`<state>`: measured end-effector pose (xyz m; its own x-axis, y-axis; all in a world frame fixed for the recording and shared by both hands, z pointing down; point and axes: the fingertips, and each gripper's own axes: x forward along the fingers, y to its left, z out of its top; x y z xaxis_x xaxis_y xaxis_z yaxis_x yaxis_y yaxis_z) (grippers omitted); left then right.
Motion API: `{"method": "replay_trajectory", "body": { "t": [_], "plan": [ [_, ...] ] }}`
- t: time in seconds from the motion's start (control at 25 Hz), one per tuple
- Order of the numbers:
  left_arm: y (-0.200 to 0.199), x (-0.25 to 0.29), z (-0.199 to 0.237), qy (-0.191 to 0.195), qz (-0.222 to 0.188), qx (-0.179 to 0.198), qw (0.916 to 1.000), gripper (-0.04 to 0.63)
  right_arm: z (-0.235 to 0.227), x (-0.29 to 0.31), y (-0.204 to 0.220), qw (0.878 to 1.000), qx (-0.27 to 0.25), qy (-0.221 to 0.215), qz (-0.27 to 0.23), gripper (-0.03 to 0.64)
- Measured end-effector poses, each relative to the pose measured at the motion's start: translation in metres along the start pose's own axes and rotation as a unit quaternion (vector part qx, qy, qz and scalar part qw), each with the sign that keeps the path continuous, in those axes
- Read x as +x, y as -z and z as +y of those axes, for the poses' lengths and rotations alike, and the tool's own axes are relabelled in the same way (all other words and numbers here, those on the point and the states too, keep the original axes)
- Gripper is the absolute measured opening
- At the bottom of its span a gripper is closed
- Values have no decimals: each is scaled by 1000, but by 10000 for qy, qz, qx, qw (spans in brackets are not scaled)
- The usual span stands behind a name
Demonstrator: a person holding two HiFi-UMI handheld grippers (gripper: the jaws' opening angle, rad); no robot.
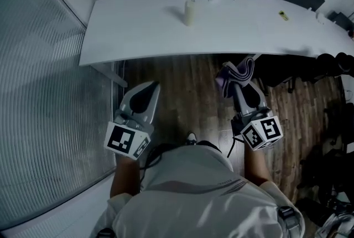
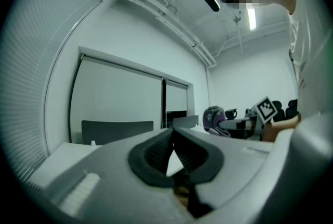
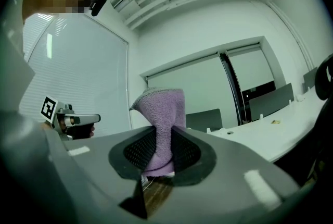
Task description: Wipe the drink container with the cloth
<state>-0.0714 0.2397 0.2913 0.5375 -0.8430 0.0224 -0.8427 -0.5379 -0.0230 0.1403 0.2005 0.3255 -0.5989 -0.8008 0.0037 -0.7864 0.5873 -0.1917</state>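
Standing upright toward the middle of the white surface [image 1: 138, 26], the drink container [image 1: 189, 12] is sitting ahead of both tools and roughly midway between their lines, well apart from each. Both are hovering over the wooden floor [image 1: 188, 93], short of the surface's near edge. The right tool [image 1: 238, 86] is clamping a purple cloth [image 1: 239, 71], which is bunching up out of its jaws, so the wiping side is lying to the container's right. The left tool [image 1: 148, 90] is pressing its jaws together on nothing. Neither is looking clearly nearer. Judging from this, the cloth is needing to travel forward and inward to the left to meet the container's side, whose long axis is running vertically.
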Motion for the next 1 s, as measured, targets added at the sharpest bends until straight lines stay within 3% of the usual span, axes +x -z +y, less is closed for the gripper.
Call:
{"method": "replay_trajectory", "body": {
  "t": [0.28,0.52,1.0],
  "plan": [
    [5,64,-3,6,233,106,9997,5,-57,25,9,9993,325,-191,42,84],
    [11,112,11,165,254,77,9995,5,-94,52,15,9990,435,-36,126,84],
    [21,204,121,648,244,-150,9975,4,-124,177,7,9985,263,331,334,84]
  ]
}}
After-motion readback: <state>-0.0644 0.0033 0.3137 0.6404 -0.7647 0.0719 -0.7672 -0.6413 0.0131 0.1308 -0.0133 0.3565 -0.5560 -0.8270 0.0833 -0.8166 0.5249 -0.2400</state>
